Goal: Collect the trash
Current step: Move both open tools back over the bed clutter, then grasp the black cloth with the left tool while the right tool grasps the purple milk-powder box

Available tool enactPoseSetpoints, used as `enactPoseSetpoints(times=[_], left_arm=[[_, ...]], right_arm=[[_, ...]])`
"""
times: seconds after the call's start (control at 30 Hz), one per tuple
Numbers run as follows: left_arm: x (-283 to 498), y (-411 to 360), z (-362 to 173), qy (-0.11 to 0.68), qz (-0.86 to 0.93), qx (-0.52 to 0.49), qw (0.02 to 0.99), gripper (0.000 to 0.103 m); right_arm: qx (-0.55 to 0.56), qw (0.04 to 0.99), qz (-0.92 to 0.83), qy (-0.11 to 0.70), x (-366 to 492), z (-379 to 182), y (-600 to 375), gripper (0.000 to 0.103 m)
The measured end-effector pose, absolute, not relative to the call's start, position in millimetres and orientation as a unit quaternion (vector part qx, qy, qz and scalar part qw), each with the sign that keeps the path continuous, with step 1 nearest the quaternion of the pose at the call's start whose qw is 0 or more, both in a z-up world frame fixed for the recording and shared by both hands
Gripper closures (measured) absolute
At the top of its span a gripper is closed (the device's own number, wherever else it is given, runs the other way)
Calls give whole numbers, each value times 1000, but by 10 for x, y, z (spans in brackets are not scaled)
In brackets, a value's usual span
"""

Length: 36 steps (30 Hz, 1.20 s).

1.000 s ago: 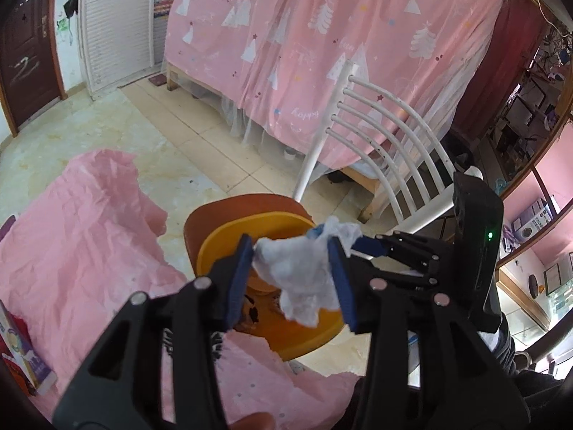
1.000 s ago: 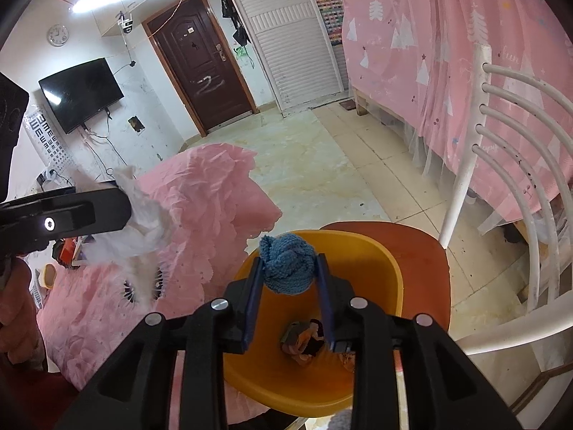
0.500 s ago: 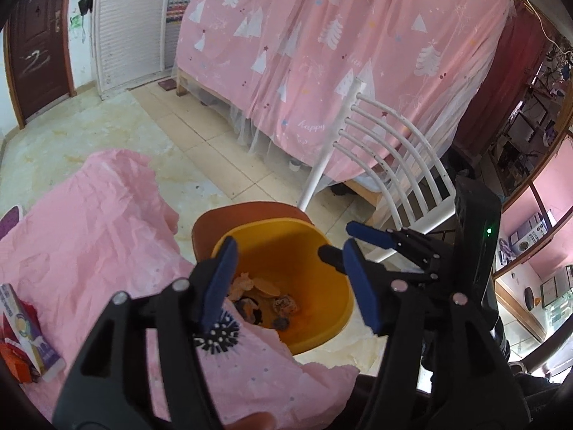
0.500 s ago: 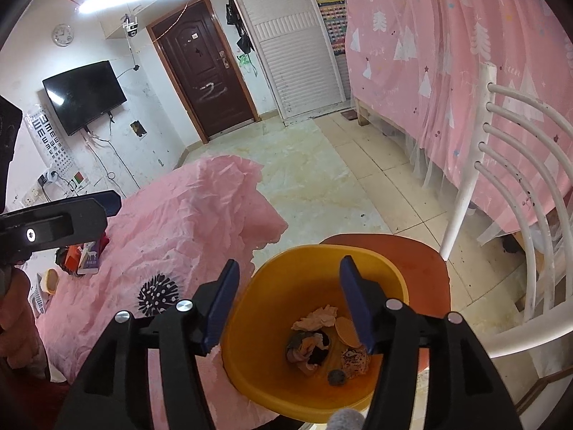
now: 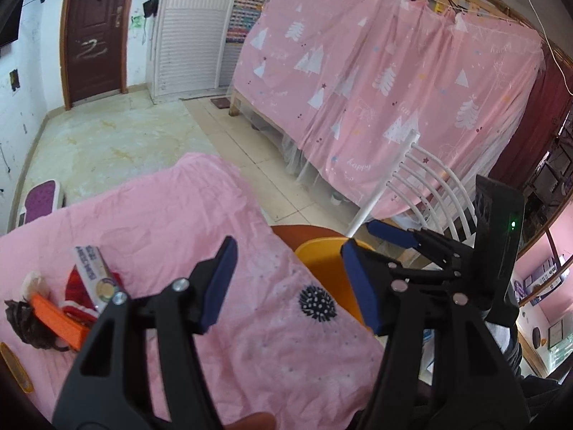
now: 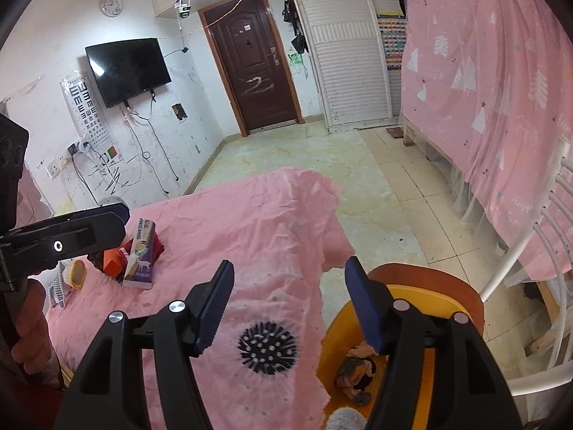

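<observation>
Left gripper [image 5: 288, 283] and right gripper [image 6: 292, 302] both spread wide, nothing between the blue pads. Crumpled scraps of trash [image 6: 356, 371] lie in the round yellow plastic bin [image 6: 426, 295] on the brown chair seat [image 6: 429, 274], beside the wrinkled pink tablecloth [image 6: 258, 222]; more litter [image 5: 86, 288] far left
</observation>
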<state>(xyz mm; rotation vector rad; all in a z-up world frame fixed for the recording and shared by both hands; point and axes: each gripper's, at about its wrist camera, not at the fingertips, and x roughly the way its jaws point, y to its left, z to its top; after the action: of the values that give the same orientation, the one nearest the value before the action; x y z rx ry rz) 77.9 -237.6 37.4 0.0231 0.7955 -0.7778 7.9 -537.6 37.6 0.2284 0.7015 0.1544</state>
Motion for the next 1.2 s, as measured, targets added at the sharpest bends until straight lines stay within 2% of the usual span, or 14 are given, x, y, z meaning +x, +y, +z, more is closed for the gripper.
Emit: enactPoseSetpoints(times=[0.13,0.17,0.2,0.23,0.47,0.7,1.2], left_arm=[[810,-2117,386,374,-361,-2,854,44],[815,-2061,389,372,-356,-3,857,41],[823,-1989,390,369,-349,-5,861,33],[832,-1915,389,365,-342,-9,866,30],[951,-1401,337,357,-275,-17,893,22],[1092,-902,226,359,-199,-15,912,18],[1351,-69,-83,397,-124,-54,908,18]], right_arm=[[97,929,96,344,202,445,-5064,48],[91,929,100,345,235,463,-4976,48],[87,929,103,346,265,476,-4899,48],[82,928,105,347,297,484,-4831,48],[57,921,131,363,519,475,-4312,47],[42,908,165,382,719,379,-3794,47],[37,887,200,415,1075,215,-3287,47]])
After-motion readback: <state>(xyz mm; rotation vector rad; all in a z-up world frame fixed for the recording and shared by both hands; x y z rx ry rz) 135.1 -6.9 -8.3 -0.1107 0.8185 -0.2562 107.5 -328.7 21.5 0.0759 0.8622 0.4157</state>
